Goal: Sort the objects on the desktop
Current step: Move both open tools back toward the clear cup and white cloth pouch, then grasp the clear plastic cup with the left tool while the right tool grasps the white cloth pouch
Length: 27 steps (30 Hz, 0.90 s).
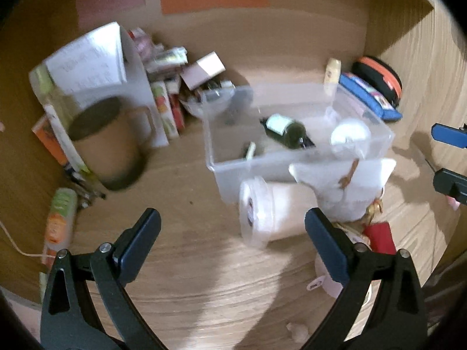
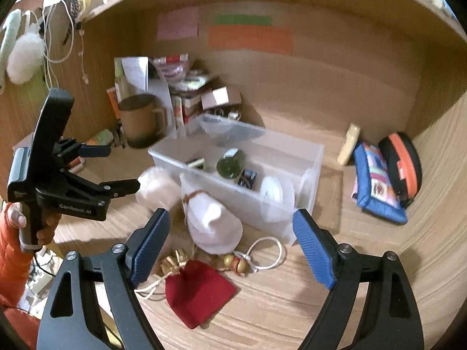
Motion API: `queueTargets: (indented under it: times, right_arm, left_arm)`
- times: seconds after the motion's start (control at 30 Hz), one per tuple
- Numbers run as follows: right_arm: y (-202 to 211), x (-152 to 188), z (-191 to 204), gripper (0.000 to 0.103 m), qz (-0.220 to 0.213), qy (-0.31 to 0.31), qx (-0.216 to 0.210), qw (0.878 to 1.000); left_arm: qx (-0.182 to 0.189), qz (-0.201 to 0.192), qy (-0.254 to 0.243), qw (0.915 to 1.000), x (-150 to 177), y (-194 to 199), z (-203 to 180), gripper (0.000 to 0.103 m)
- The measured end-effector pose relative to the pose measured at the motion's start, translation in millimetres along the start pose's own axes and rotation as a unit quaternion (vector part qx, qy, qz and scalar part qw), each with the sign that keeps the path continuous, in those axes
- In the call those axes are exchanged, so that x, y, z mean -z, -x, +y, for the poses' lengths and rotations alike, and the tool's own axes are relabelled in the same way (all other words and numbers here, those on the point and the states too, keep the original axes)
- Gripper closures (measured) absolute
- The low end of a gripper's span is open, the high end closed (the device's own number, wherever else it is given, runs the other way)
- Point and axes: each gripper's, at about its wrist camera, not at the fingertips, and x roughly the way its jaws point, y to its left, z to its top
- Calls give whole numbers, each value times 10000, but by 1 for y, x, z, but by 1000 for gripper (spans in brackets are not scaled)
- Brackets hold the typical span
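Both grippers empty, jaws spread wide. Landmark = clear bin (image 1: 294,157) mid-surface. Nearest clutter, on the near side of the bin: red pouch (image 2: 198,294) closest to the right gripper (image 2: 230,248), lying flat just below its jaws, drawstring trailing toward the left finger; gold trinkets (image 2: 236,262) and a white cord loop (image 2: 268,253) between the pouch and the bin's near wall. White fabric bag (image 2: 213,227) next, touching or almost touching the bin's near wall, long axis running roughly toward the bin, brown tie at its far end. White lidded jar (image 1: 265,207) lies on its side just in front of the bin's near-left corner, lid end facing left, long axis roughly crosswise to the left gripper (image 1: 233,236); it sits ahead and slightly right of centre between those jaws, so the left hand looks nearer to it and the jaws would close along its length unless the wrist turns. The right hand is better placed for pouch or bag. Already in the bin: dark green bottle (image 1: 287,131) on its side, white round item (image 1: 350,134) at its right end, a couple of small bits. Beyond the bin, left: brown mug (image 1: 111,143), books and boxes stacked. Beyond, right: blue pencil case (image 2: 376,183) and black-orange case (image 2: 400,166) against the side wall. Frames are motion-blurred, small stuff not readable.
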Motion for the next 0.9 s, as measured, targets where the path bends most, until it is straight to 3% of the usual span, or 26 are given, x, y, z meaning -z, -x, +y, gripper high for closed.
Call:
queueTargets:
  times: [0.3, 0.57, 0.9]
  right_arm:
    - [-42, 19, -3, 19, 466, -94, -248, 9986]
    - [-79, 25, -15, 19, 833, -320, -563, 9944]
    - [-108, 19, -13, 21, 998, -203, -901, 9907]
  left_arm:
    - [316, 502, -72, 9982, 11, -36, -13, 3]
    - [697, 666, 51, 9953, 10, -52, -13, 3]
    - [1184, 951, 354, 9878, 4, -74, -7, 2]
